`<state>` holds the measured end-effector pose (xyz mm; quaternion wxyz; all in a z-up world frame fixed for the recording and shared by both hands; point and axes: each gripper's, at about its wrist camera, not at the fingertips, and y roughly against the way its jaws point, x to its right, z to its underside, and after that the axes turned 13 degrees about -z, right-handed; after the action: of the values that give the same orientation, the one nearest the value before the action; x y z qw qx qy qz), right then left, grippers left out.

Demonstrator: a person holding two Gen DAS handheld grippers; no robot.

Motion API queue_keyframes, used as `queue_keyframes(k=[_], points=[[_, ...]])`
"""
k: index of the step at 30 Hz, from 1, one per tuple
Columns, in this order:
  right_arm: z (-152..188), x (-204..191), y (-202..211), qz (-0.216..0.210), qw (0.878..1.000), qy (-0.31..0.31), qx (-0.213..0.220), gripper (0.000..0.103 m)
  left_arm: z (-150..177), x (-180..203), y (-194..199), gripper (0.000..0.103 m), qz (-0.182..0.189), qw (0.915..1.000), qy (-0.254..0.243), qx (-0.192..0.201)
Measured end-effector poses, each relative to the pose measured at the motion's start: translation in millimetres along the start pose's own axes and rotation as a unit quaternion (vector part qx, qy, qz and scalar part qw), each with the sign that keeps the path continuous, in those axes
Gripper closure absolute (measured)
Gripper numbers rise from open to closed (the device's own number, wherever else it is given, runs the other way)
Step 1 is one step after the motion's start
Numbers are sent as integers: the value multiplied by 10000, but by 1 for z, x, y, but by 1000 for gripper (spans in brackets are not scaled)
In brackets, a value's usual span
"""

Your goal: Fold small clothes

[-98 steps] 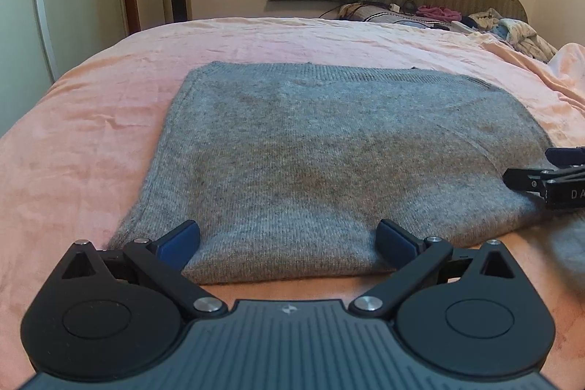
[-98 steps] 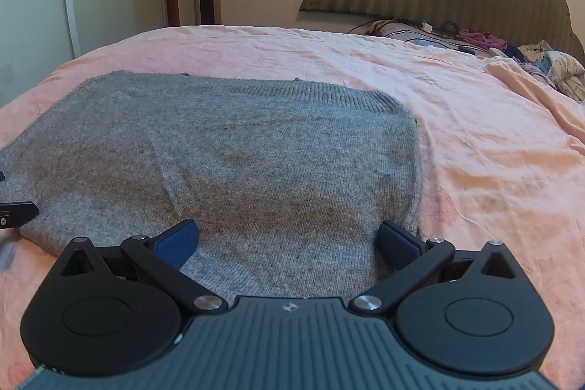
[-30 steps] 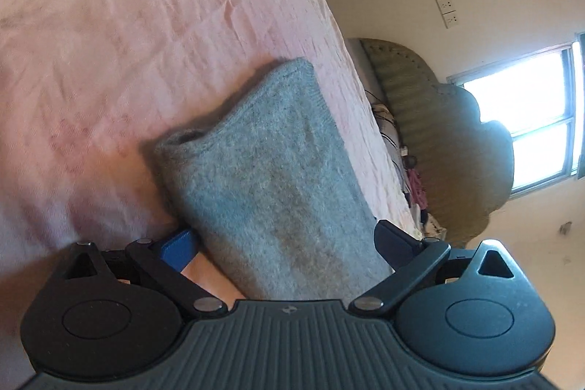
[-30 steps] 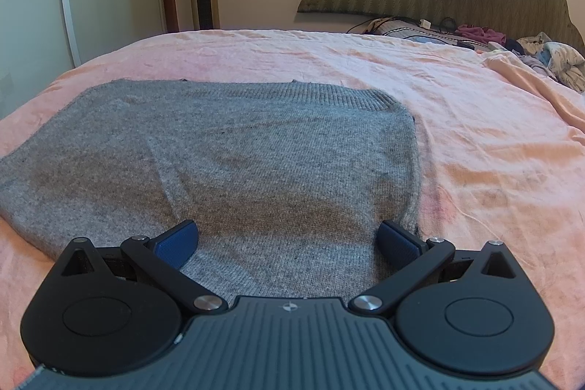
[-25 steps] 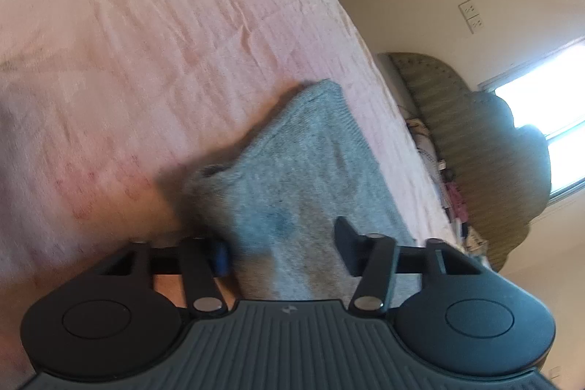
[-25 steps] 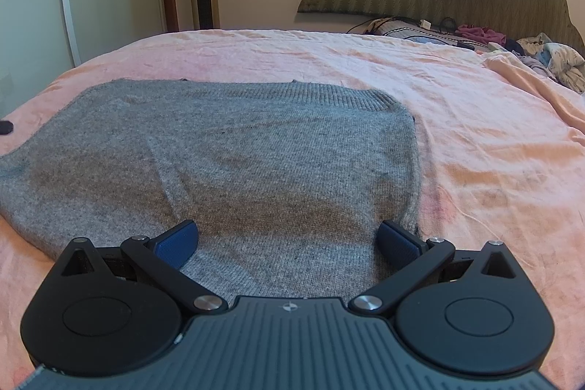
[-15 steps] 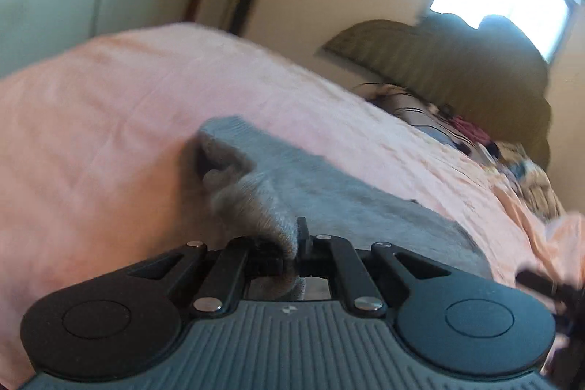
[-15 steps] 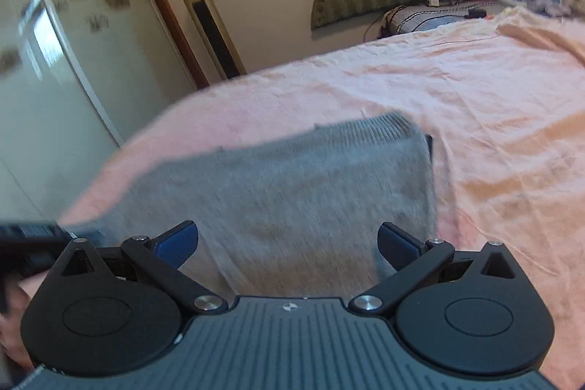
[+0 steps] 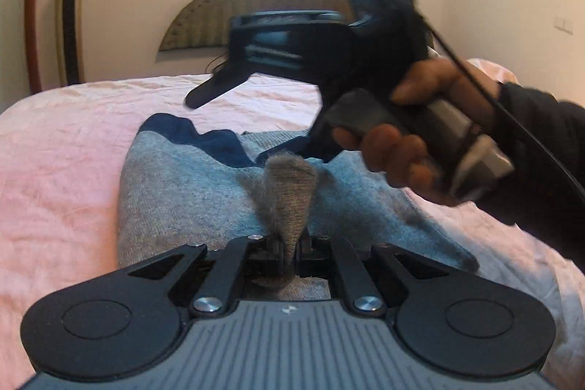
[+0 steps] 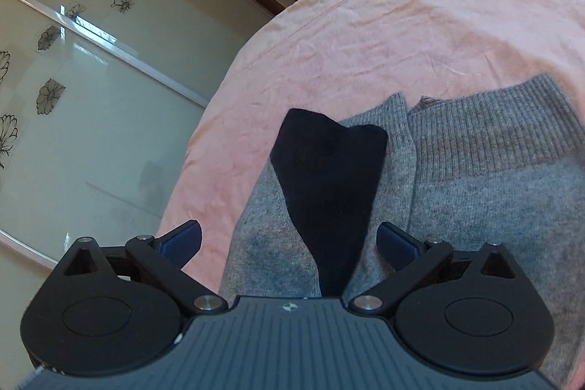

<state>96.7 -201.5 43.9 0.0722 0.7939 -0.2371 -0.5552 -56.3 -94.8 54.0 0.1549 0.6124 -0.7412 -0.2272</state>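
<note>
A grey knit sweater [image 9: 190,192] lies folded on the pink bed sheet [image 9: 58,148]. My left gripper [image 9: 289,253] is shut on a pinched-up fold of the sweater. A dark navy cloth [image 9: 204,141] lies at the sweater's far edge. My right gripper [image 9: 215,90] hovers above the sweater's far end, held by a hand [image 9: 420,148]. In the right wrist view the right gripper [image 10: 289,243] is open, with the navy cloth [image 10: 329,185] and grey sweater [image 10: 475,192] between and below its blue pads [image 10: 396,240]. I cannot tell if they touch.
The padded headboard [image 9: 219,21] stands at the far end of the bed. A gold tower fan [image 9: 69,21] stands at the left wall. A sliding glass door with flower decals [image 10: 73,68] is beside the bed's edge.
My left gripper has shut on the sweater's left edge and carried it over to the right, folding it. My right gripper has swung up and over the sweater, still open.
</note>
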Motion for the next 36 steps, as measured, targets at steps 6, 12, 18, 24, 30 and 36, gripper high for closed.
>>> queue_keyframes(k=[6,12,18,24,30,36], points=[[-1,1,14,135,9996,90,250,5,5,-4,3,98,-90,9997,-191,118],[0,18,21,176,9996,-109,213,2,5,0,6,98,-173,9995,-172,220],[-12,9,-17,80,9997,171,-166,19,6,11,8,98,-276,9984,-443,224],[-12,-3,-1,520,9942,936,-97,88,-2,26,7,98,-140,9974,-644,281],[-6,19,86,892,9908,951,374,88,-2,63,2,98,820,9941,-702,72],[16,64,100,953,9914,442,784,86,14,69,-15,96,1179,9899,-765,-194]])
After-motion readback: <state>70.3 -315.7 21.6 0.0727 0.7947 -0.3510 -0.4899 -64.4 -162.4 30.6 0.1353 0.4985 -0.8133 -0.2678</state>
